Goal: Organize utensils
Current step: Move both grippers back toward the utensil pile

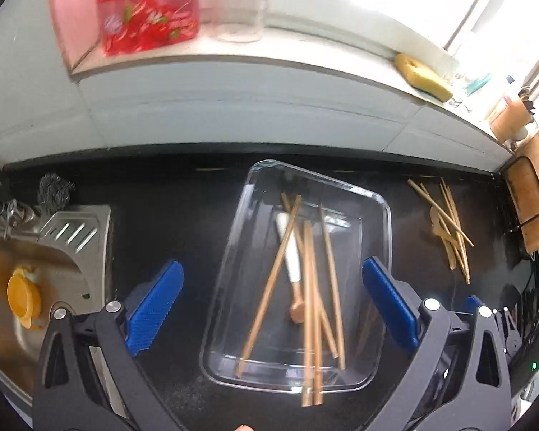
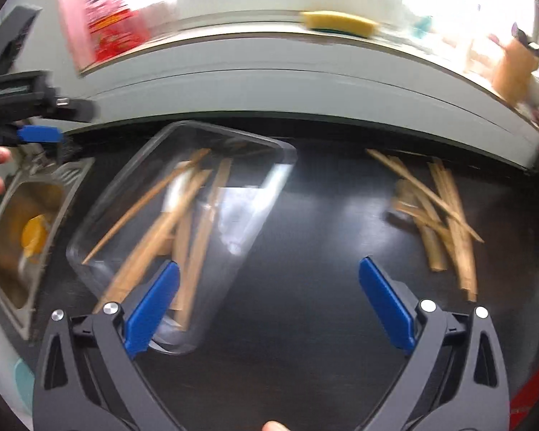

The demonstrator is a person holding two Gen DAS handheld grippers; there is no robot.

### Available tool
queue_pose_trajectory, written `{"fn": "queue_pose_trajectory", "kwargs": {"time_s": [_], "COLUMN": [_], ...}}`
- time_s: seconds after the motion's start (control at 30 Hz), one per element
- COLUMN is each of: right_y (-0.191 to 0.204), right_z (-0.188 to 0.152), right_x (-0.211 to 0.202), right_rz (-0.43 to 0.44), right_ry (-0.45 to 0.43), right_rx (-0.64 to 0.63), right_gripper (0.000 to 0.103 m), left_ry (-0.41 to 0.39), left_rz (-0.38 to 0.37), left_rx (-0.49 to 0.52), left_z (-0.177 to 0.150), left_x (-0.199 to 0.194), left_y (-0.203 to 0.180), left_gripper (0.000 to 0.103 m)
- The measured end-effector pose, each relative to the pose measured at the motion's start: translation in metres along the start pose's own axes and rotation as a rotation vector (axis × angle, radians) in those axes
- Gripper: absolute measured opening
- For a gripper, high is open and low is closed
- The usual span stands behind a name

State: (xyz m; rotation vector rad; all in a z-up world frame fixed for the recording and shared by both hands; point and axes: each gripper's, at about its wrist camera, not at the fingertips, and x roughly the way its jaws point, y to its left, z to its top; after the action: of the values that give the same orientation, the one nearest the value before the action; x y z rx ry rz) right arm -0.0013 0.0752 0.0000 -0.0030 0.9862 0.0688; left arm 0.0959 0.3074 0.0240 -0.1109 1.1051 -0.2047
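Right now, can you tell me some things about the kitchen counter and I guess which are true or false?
1. The glass dish holds wooden chopsticks. True.
2. Both tongs are clamped on chopsticks. False: the left tongs and right tongs are open and hold nothing.
3. More wooden utensils lie loose on the black counter, outside the dish. True.
4. The yellow sponge sits in the sink. False: it rests on the ledge behind the counter.
5. A white-handled utensil lies in the dish. True.

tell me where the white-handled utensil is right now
In the left wrist view the white-handled utensil lies inside the glass dish, among the chopsticks.
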Motion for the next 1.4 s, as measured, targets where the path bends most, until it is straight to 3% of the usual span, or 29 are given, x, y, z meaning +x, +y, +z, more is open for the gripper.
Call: {"fn": "queue_pose_trajectory", "kwargs": {"time_s": [0.13, 0.37, 0.7, 1.1, 1.23, 1.33, 1.4], "right_y": [-0.065, -0.156, -0.25, -0.334, -0.346, -0.345, -0.343], "right_z": [-0.012, -0.039, -0.056, -0.049, -0.038, -0.031, -0.028], "right_x": [0.013, 0.013, 0.015, 0.04, 0.05, 0.058, 0.064], "right_rz": [0.031, -0.057, -0.102, -0.086, -0.059, -0.027, -0.008], "right_ry": [0.103, 0.117, 0.152, 0.171, 0.172, 0.176, 0.18], "right_rx": [0.128, 0.26, 0.301, 0.259, 0.221, 0.183, 0.153], "right_gripper": [0.096, 0.096, 0.096, 0.096, 0.096, 0.096, 0.096], "left_ry": [0.01, 0.093, 0.178, 0.228, 0.248, 0.26, 0.262], "left_rz": [-0.024, -0.038, -0.083, 0.059, 0.068, 0.124, 0.104], "left_rx": [0.041, 0.16, 0.23, 0.169, 0.136, 0.153, 0.126], "left_z": [-0.004, -0.016, -0.022, -0.029, -0.031, -0.033, -0.032], "left_x": [0.011, 0.064, 0.122, 0.196, 0.214, 0.229, 0.235], "left_y": [-0.037, -0.13, -0.242, -0.308, -0.327, -0.341, -0.344], "left_gripper": [0.097, 0.097, 0.097, 0.097, 0.097, 0.098, 0.098]}}
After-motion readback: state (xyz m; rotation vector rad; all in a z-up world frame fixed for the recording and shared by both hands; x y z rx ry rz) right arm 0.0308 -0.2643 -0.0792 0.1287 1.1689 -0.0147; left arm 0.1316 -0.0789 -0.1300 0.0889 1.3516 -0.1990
